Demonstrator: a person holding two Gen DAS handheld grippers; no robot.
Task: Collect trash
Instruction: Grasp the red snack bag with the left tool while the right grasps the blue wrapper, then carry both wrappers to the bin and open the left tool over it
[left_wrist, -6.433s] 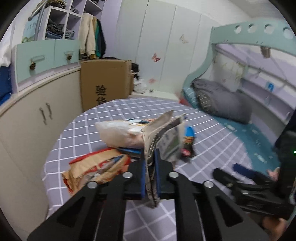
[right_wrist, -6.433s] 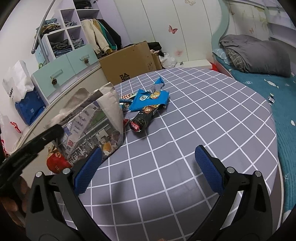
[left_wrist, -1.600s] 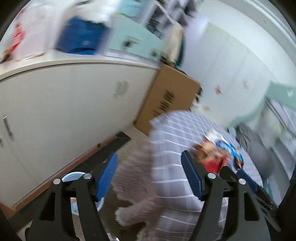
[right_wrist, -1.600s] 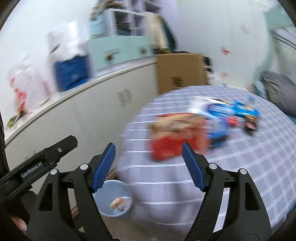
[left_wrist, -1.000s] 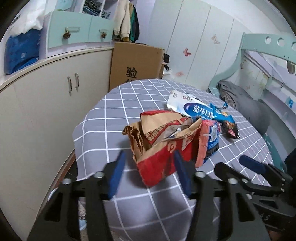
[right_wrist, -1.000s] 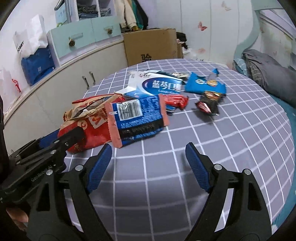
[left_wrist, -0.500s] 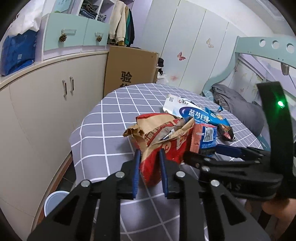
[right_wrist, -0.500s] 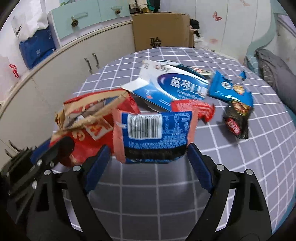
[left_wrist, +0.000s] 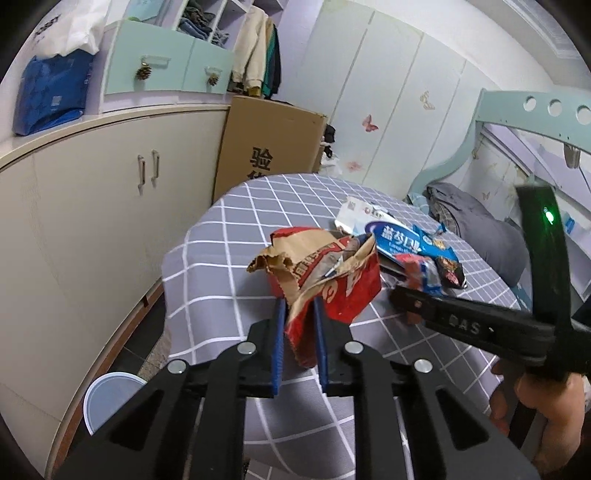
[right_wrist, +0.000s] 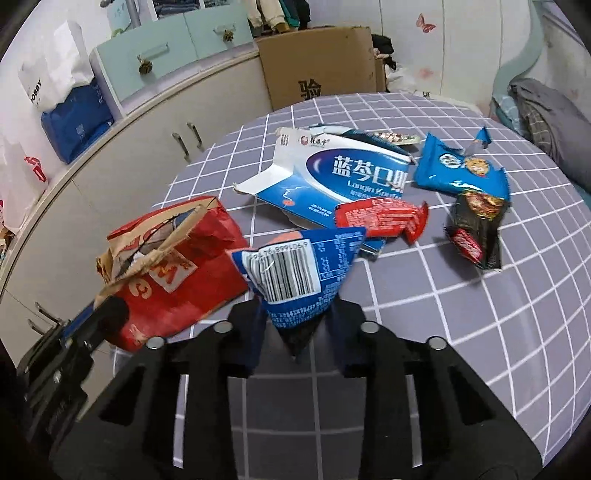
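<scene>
Gripping a crumpled red paper bag (left_wrist: 332, 273), left gripper (left_wrist: 298, 332) just clamped shut, right gripper (right_wrist: 295, 325) just closed on blue barcode wrapper (right_wrist: 295, 269), above checked table (right_wrist: 480, 314), flattened blue-white box (right_wrist: 351, 173) printed "Lanqin", trash bin (left_wrist: 107, 398) on floor, contents unseen.

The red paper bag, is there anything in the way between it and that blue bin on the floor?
Nothing visible does. The left gripper pinches the red paper bag near the table's edge, and the blue bin stands on the floor below, beside the white cabinet, with open space between.
</scene>
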